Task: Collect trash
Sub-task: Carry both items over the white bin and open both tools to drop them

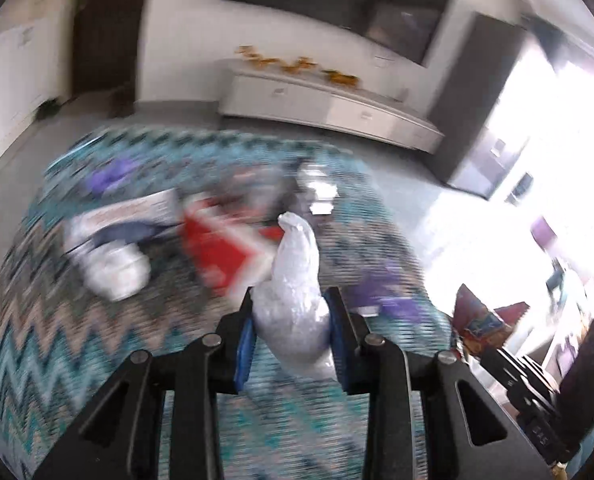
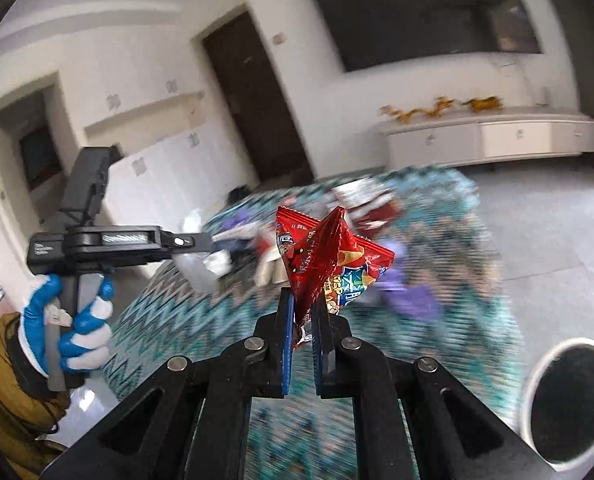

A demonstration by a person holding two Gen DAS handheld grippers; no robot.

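Two pieces of trash are up off the zigzag rug (image 1: 57,360) at once. The left gripper (image 1: 291,332) is pinching one crumpled white plastic wad (image 1: 293,280) between its two blue pads, jaws drawn narrow around it, the wad bulging above and below the grip. The right gripper (image 2: 301,320) is clamping one red snack wrapper (image 2: 321,260) by its lower corner, jaws nearly together, the wrapper fanning up and to the right above the fingertips.

From the right wrist camera, the left gripper (image 2: 201,258) is showing side-on at the left edge of the rug (image 2: 217,320), the white wad (image 2: 197,276) hanging at its tip, and one hand in a blue-and-white glove (image 2: 69,332) is wrapping the handle, with a mustard sleeve (image 2: 5,380) behind it.

More litter is lying on the rug, badly blurred: one white crumpled lump (image 1: 113,268) with a flat white-and-dark packet (image 1: 125,220) just beside it, one red packet (image 1: 217,248) near the middle, and purple scraps (image 1: 109,176) at two spots; I cannot count the rest. One round bin (image 2: 569,400) with a white rim and dark inside is sitting just off the rug's right edge. Beyond the rug's far side one long white cabinet (image 2: 493,136) is running along the wall, with gold figurines (image 2: 441,108) on top, their number unclear, and one dark screen (image 2: 425,12) above it.
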